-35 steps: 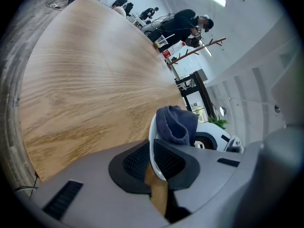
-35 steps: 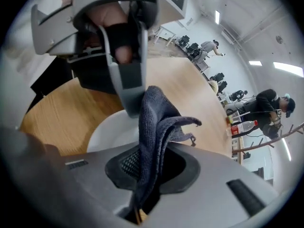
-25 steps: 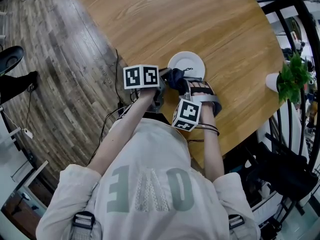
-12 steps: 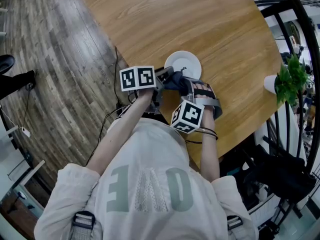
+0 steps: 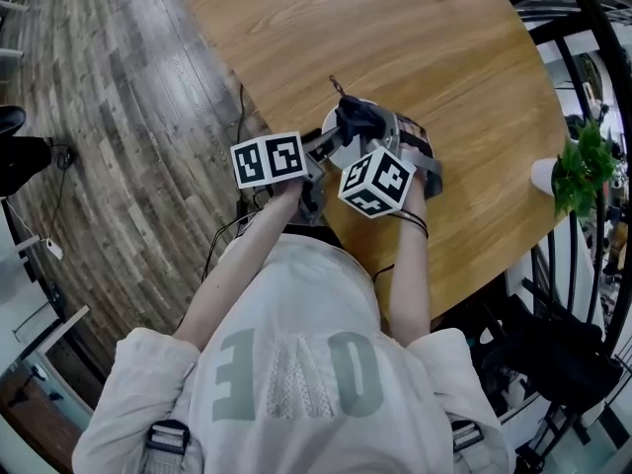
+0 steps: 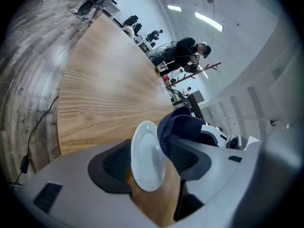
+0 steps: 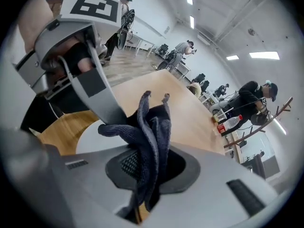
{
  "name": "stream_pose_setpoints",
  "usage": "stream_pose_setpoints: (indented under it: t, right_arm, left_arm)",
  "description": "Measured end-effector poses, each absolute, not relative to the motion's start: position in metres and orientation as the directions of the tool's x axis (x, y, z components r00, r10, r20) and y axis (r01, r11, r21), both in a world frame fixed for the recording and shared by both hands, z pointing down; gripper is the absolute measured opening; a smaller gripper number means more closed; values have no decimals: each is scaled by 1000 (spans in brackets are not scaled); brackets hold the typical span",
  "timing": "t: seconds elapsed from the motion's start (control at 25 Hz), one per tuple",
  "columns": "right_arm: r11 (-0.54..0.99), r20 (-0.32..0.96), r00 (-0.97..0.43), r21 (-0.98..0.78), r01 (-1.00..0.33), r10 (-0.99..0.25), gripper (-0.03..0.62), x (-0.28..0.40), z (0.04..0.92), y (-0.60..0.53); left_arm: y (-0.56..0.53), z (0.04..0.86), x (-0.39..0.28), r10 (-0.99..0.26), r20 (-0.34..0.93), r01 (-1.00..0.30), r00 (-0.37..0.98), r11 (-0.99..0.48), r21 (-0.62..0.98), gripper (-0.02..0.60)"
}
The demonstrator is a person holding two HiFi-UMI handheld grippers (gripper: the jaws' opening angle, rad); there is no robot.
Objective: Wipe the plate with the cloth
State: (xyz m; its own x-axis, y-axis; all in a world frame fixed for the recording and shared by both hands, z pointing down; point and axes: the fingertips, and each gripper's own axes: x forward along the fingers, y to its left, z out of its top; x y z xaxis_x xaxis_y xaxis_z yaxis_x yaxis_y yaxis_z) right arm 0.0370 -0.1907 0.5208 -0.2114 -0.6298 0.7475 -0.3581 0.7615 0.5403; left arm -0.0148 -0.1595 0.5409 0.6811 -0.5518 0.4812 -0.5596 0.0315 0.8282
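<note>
Right tool (image 7: pixel 149 167) is clamping a bunched dark cloth (image 7: pixel 152 127), which is hanging over the plate. Left tool (image 6: pixel 151 161) has just been opening; its jaws are standing apart with the white plate (image 6: pixel 145 148) between them, pads not pressing it. Plate is apparently lying on the worktop (image 5: pixel 395 38), cloth touching its rim. Judging: plate is stiff, glazed, slippery and chippable, so it is asking for a rim pinch. Cloth is soft, light and floppy, best pinched at the bunch.
</note>
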Motion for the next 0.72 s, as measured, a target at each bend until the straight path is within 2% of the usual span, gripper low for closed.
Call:
stream_pose_setpoints:
  t: [0.16, 0.32, 0.52, 0.72]
  right_arm:
    - [707, 704, -199, 563, -428, -682, 57, 33, 513, -201]
    - [657, 672, -195, 547, -519, -714, 57, 30, 502, -209]
    - [690, 688, -204, 563, -455, -696, 57, 19, 509, -207]
    - [738, 720, -223, 555, -383, -657, 57, -5, 530, -209]
  left_arm:
    - [-160, 539, -26, -571, 481, -571, 666, 25, 820, 247]
    - [-152, 545, -29, -551, 481, -555, 682, 39, 831, 305]
    - [-148, 540, -38, -589, 469, -565, 657, 26, 824, 318]
    - [-149, 531, -77, -661, 458, -575, 595, 49, 817, 321]
